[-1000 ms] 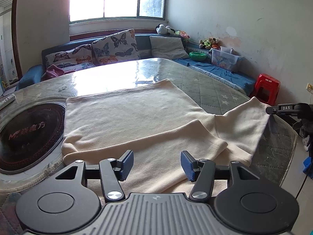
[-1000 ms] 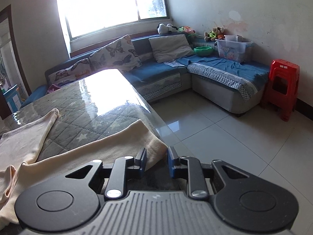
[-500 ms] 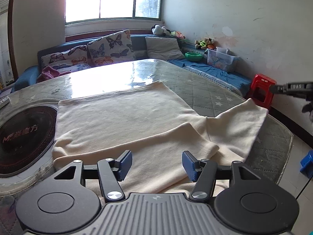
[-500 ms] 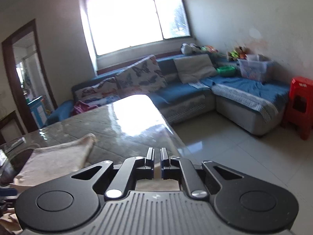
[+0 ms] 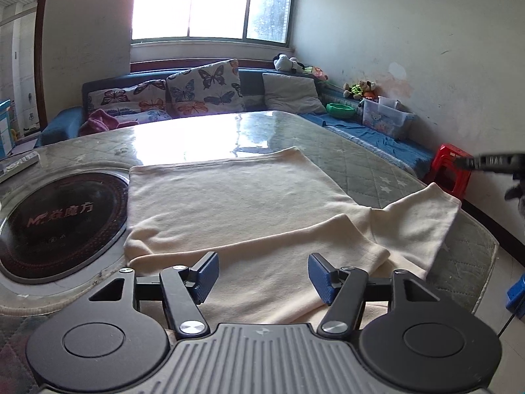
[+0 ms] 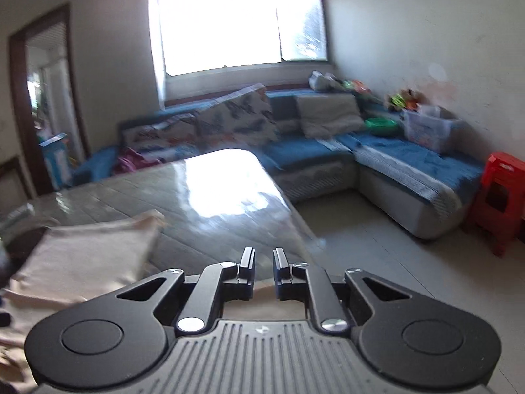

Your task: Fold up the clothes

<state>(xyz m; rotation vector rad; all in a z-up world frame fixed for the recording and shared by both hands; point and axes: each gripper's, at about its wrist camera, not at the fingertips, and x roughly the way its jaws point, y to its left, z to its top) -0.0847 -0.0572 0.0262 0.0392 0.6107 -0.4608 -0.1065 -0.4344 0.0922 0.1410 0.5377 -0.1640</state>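
A cream garment lies spread on the quilted glass-topped table, one sleeve folded across its body and the other sleeve reaching toward the right edge. My left gripper is open and empty, low over the garment's near part. My right gripper is raised above the table's right side, jaws a narrow gap apart with nothing between them. The garment also shows blurred in the right wrist view. The right gripper's tip shows at the left wrist view's right edge.
A round black induction cooktop is set into the table left of the garment, with a remote beyond it. A blue corner sofa with cushions, a red stool and tiled floor lie beyond the table.
My right gripper closed near the sleeve's end, then rose and tilted up off the table and now has a small gap. My left gripper stayed open and drew slightly back.
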